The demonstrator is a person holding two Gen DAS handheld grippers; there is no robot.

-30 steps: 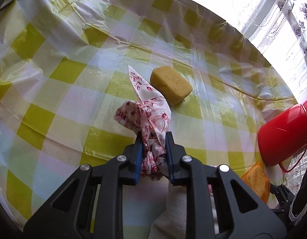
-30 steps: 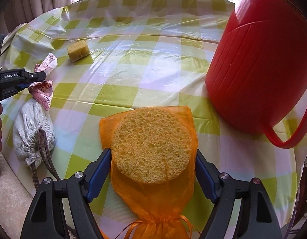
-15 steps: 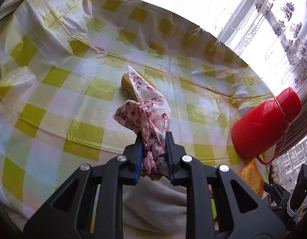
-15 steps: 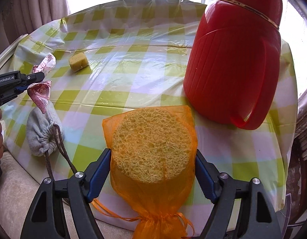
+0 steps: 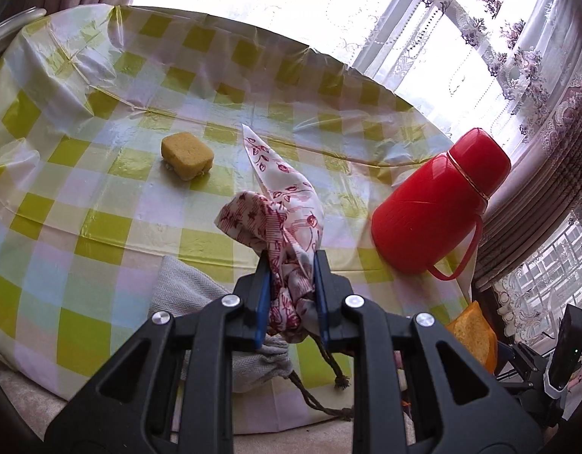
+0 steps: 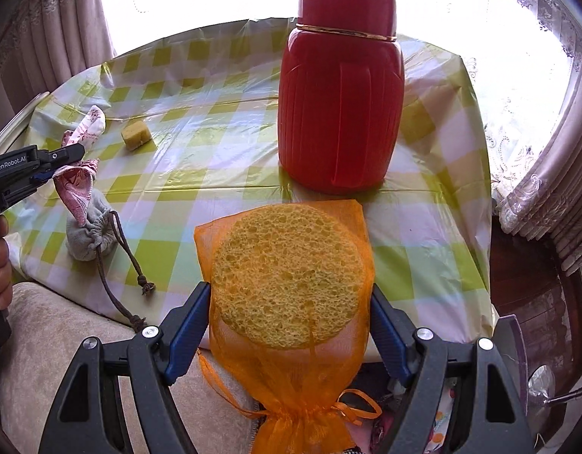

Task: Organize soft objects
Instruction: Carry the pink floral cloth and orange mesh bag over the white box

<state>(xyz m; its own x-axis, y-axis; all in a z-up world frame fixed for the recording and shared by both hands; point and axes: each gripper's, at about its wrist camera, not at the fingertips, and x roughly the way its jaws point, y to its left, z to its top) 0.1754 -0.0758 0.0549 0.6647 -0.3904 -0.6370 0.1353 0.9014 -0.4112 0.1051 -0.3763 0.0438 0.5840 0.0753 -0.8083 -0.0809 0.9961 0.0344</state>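
Observation:
My left gripper is shut on a red-and-white patterned cloth, held above the table's near edge; it also shows in the right wrist view. Below it lies a grey drawstring pouch, also in the right wrist view. My right gripper is shut on a round yellow sponge inside an orange mesh bag, held off the table's front edge. A small yellow sponge block lies on the checked tablecloth.
A big red thermos jug stands on the table ahead of my right gripper; it also shows in the left wrist view. The pouch's brown cord hangs over the table edge. Curtains and a bright window lie beyond.
Both grippers have pulled back and up from the table with their loads. The table's near edge and the pouch now show in both views.

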